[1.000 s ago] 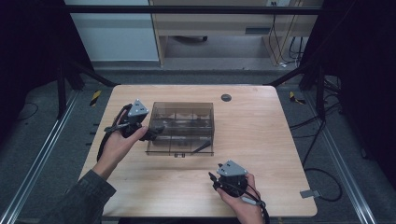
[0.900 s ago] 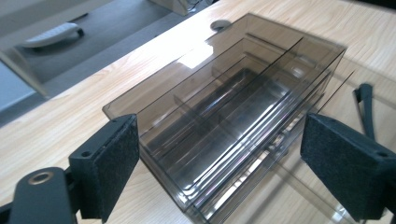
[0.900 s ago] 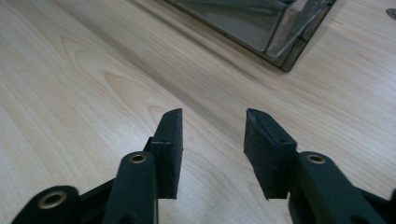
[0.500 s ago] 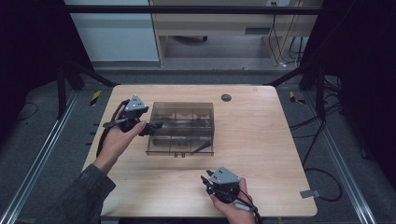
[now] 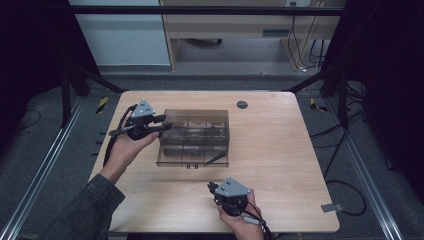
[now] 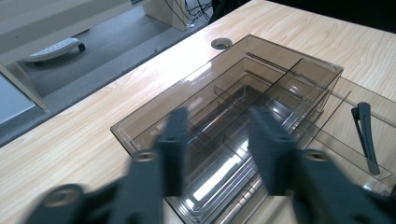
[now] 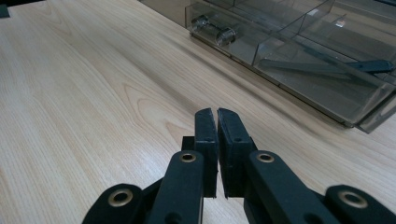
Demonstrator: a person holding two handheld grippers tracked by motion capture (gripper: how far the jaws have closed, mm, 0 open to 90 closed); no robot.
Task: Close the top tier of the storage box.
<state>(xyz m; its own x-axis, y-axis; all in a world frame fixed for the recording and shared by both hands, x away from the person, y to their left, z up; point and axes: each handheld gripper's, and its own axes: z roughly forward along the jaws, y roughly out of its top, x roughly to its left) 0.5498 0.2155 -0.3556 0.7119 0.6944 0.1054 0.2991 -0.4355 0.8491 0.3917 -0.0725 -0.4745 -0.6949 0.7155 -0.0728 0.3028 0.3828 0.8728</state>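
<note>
Left gripper (image 5: 167, 124) hovers over the left end of the smoky plastic organizer box (image 5: 195, 137), jaws apart. Right gripper (image 5: 212, 187) sits near the box's front edge, jaws together, holding nothing.

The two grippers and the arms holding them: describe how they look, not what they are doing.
Both are black handheld tools. The left gripper and the right gripper each carry a grey three-cornered plate on top and trail a black cable. Up close, the right gripper's fingers are flat black pads on links with brass-coloured pivot pins. The left arm wears a dark grey-green sleeve.
</note>
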